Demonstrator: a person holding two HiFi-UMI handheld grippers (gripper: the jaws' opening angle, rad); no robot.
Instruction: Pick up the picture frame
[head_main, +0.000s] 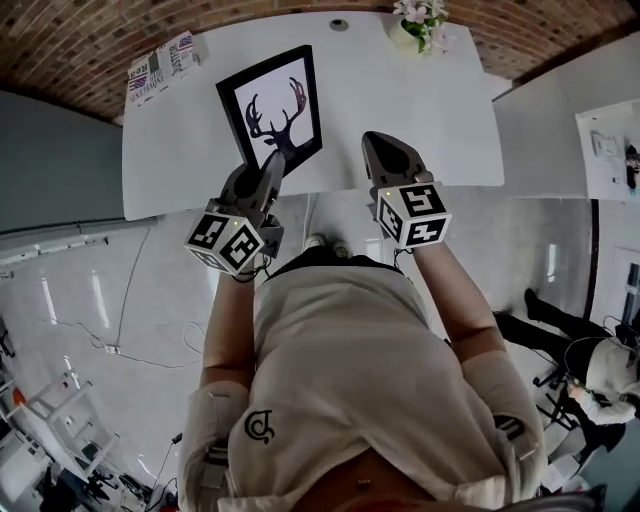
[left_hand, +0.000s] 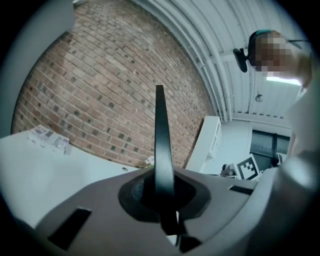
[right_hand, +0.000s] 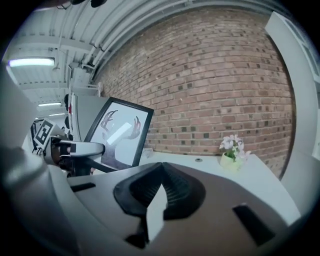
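the left gripper (head_main: 273, 162) is clamped on the picture frame (head_main: 272, 105), a black frame round a white print of a dark antlered deer head. it grips the frame at the lower edge, near the corner closest to the person. in the left gripper view the frame (left_hand: 159, 135) shows edge-on as a thin black blade rising from between the jaws, which press on it from both sides. the left gripper reaches forward roughly level, rolled over so its marker cube faces up and to the left, with the left forearm (head_main: 222, 330) stretched out from the body behind it. in the right gripper view the frame (right_hand: 120, 132) stands tilted above the white table (head_main: 430, 110), with the left gripper (right_hand: 75, 149) at its bottom edge.

the right gripper (head_main: 378, 142) is beside the frame and apart from it, nosing slightly downward towards the near edge of the table, with the right forearm (head_main: 455, 300) behind it. its jaws are closed together with nothing between them.

at the far edge of the table are a small pot of pale flowers (head_main: 420, 22) and some printed papers (head_main: 160, 62), both well apart from the frame.
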